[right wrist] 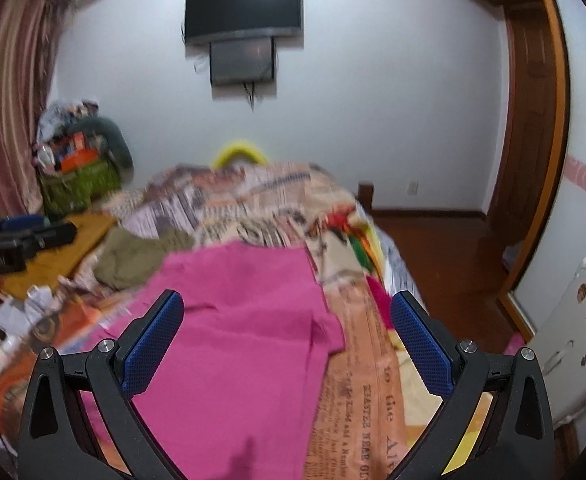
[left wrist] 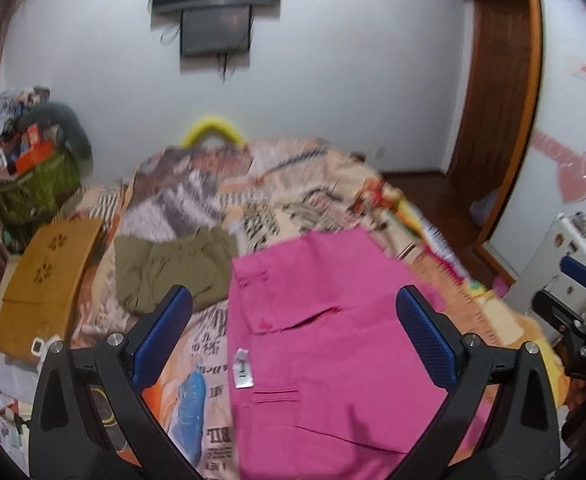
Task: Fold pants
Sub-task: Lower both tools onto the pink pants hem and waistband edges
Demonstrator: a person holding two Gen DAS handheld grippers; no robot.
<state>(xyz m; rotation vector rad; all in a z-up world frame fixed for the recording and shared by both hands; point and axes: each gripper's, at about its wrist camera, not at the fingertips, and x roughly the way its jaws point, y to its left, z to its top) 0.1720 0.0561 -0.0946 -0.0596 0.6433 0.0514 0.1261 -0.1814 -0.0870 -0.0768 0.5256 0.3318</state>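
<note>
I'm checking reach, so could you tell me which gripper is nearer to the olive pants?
Left. The left gripper is open just short of the olive pants, slightly to their right. The right gripper is open farther right, over the pink pants.

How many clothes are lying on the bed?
2. Pink pants lie spread on the bedcover beneath both open grippers; an olive-green garment sits bunched just to their left. More might be hidden in the clutter off the bed.
</note>
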